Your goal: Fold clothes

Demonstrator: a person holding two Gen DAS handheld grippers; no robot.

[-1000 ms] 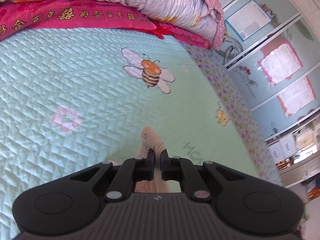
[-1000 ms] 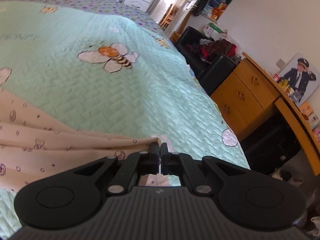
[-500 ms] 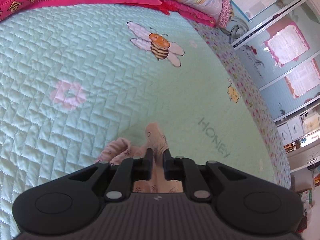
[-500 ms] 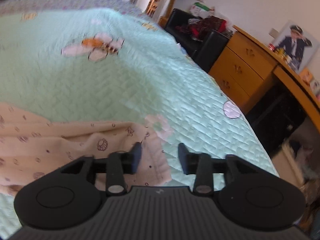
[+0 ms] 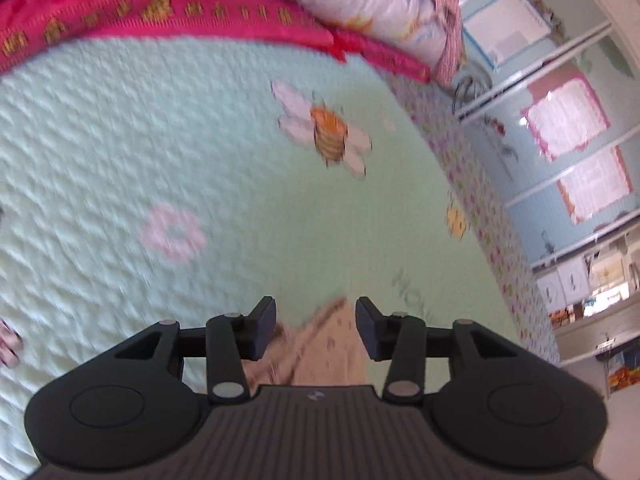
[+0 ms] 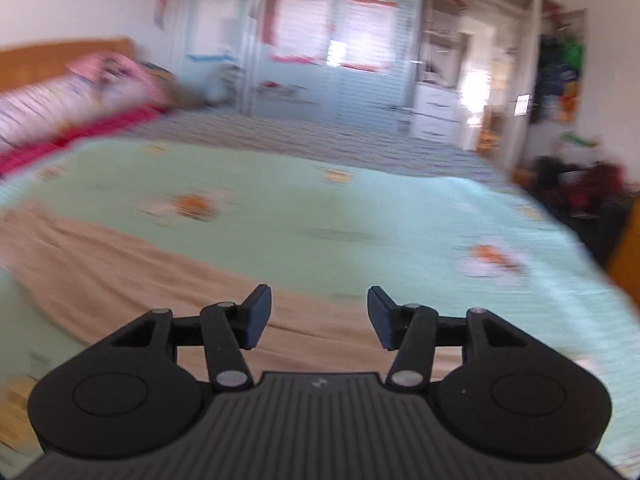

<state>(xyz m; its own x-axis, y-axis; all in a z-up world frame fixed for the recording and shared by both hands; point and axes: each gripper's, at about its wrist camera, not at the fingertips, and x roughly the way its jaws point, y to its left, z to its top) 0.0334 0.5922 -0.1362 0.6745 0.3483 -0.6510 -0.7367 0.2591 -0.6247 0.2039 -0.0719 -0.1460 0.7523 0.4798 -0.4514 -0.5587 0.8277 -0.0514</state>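
My left tongs are spread apart and hold nothing. Just under them I see a thin, pointed end of the peach cloth, soft and a bit wrinkled, lying on the bed. The bed cover is light green and bumpy with stitched lines, and it has a striped bee sewn on it. A pink band with gold marks runs along the far edge of the bed. My right tongs are spread apart too, empty. The peach cloth lies long and flat near the bed's near edge. This view is blurry, so it may have folds I can't see.
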